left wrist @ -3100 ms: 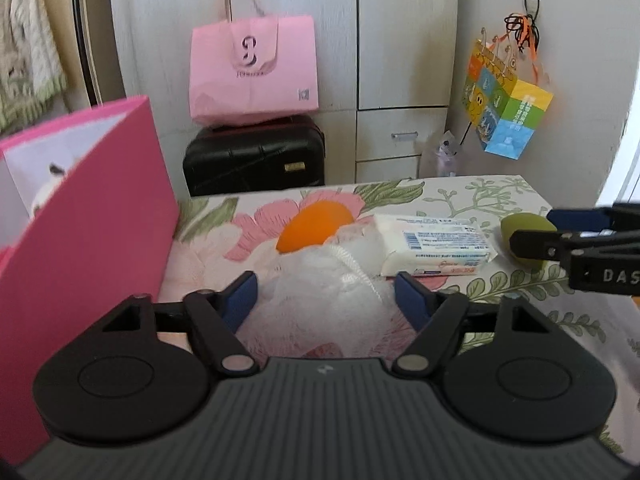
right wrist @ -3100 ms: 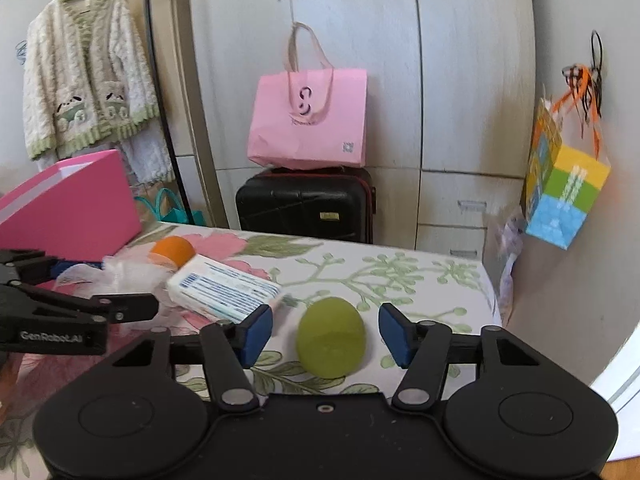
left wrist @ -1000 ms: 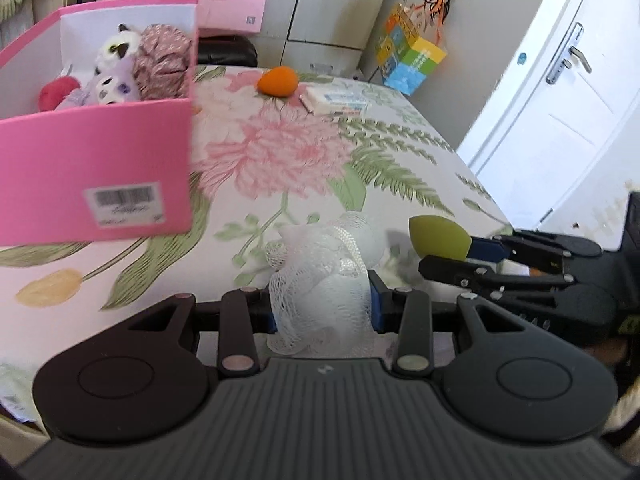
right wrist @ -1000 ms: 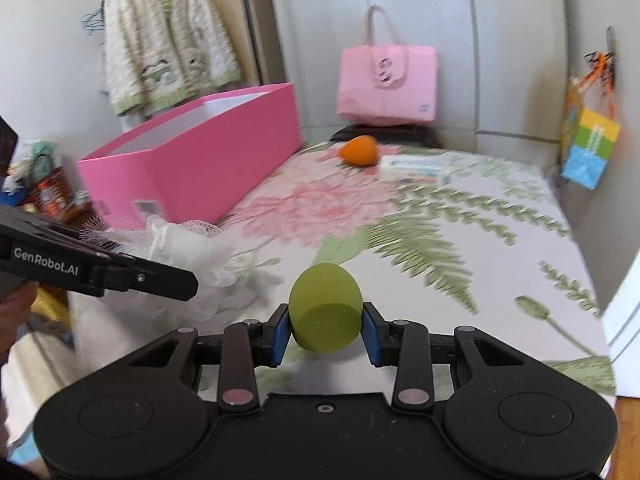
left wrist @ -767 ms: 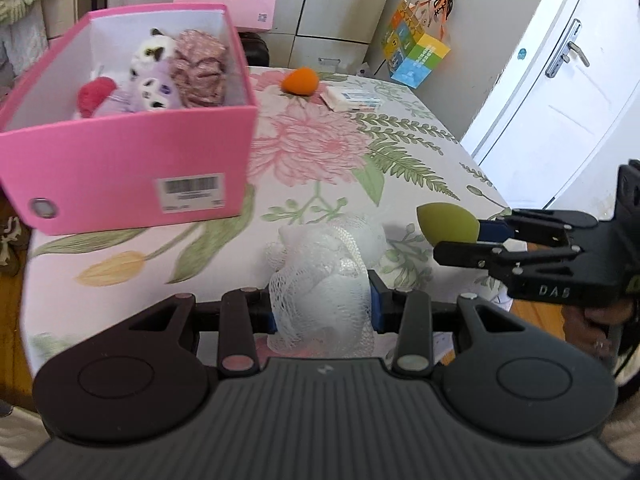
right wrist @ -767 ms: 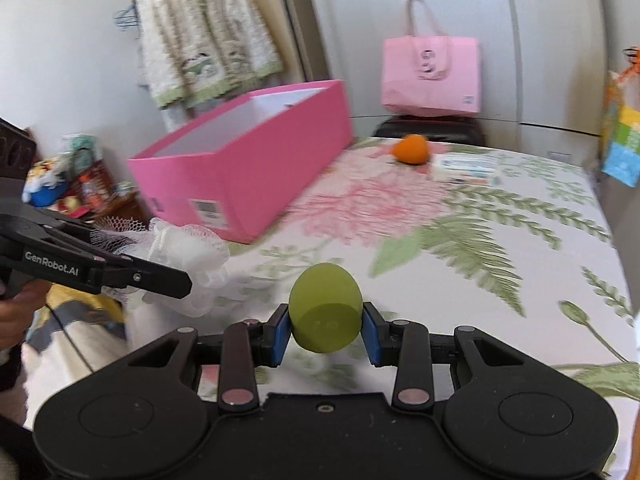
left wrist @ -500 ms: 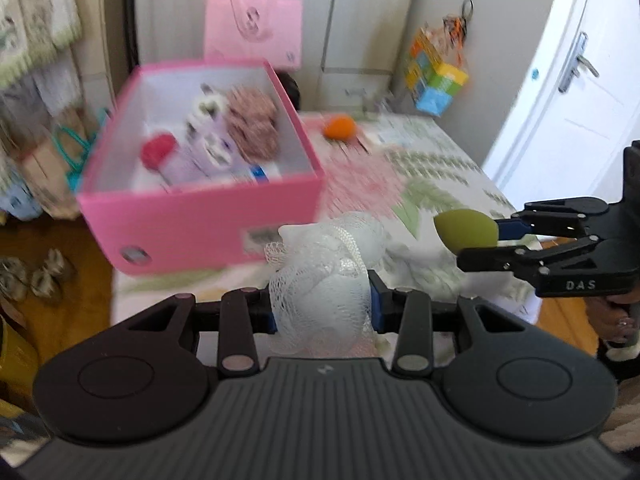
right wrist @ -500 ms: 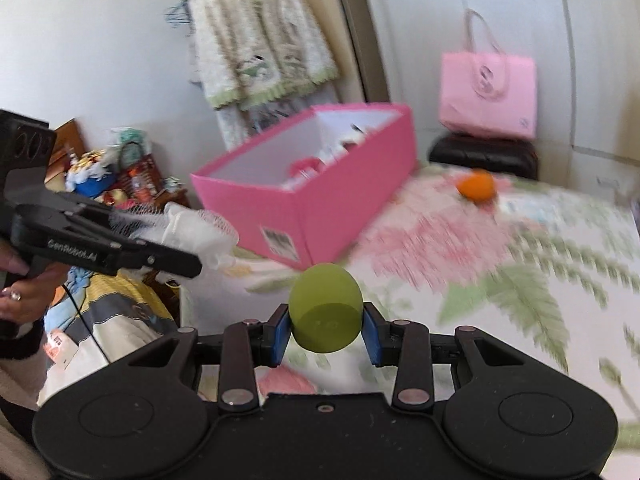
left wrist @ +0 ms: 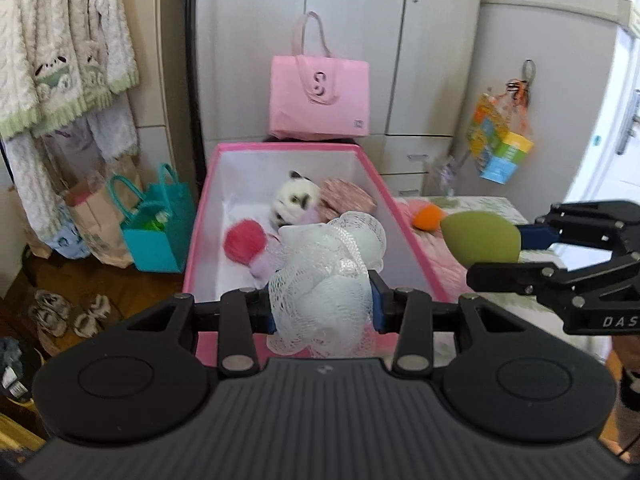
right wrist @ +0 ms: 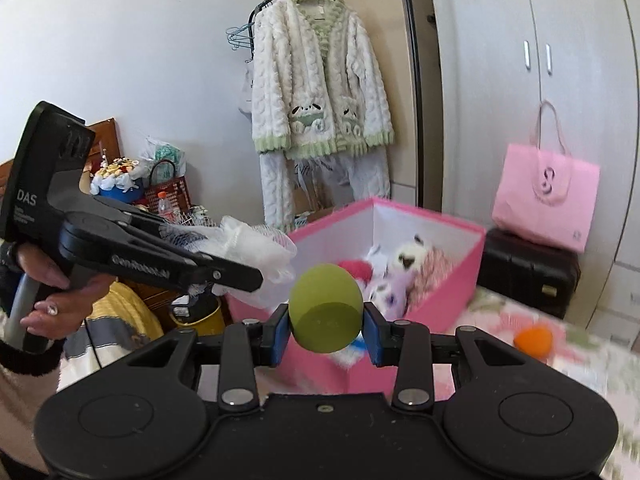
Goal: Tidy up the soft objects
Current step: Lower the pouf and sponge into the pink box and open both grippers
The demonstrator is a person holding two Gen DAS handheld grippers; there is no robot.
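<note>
My left gripper (left wrist: 324, 306) is shut on a white mesh bath pouf (left wrist: 326, 276) and holds it in the air at the near end of the open pink box (left wrist: 372, 172). My right gripper (right wrist: 326, 334) is shut on a green egg-shaped sponge (right wrist: 326, 312), held in the air just right of the box; the sponge also shows in the left wrist view (left wrist: 480, 238). The box (right wrist: 400, 304) holds a panda plush (left wrist: 294, 200), a red pompom (left wrist: 244, 242) and a pink patterned item (left wrist: 348, 198). An orange sponge (left wrist: 428, 216) lies on the floral bed beyond.
A pink tote bag (left wrist: 318, 100) stands on a black suitcase (right wrist: 528, 272) behind the box. A teal bag (left wrist: 154, 224) and shoes (left wrist: 68, 314) are on the floor at left. A cardigan (right wrist: 320, 80) hangs on a rack. A colourful bag (left wrist: 502, 140) hangs at right.
Both grippers, closed on their objects throughout the last second, have swung from over the bed toward the pink box, which now lies straight ahead and closer, its inside in full view.
</note>
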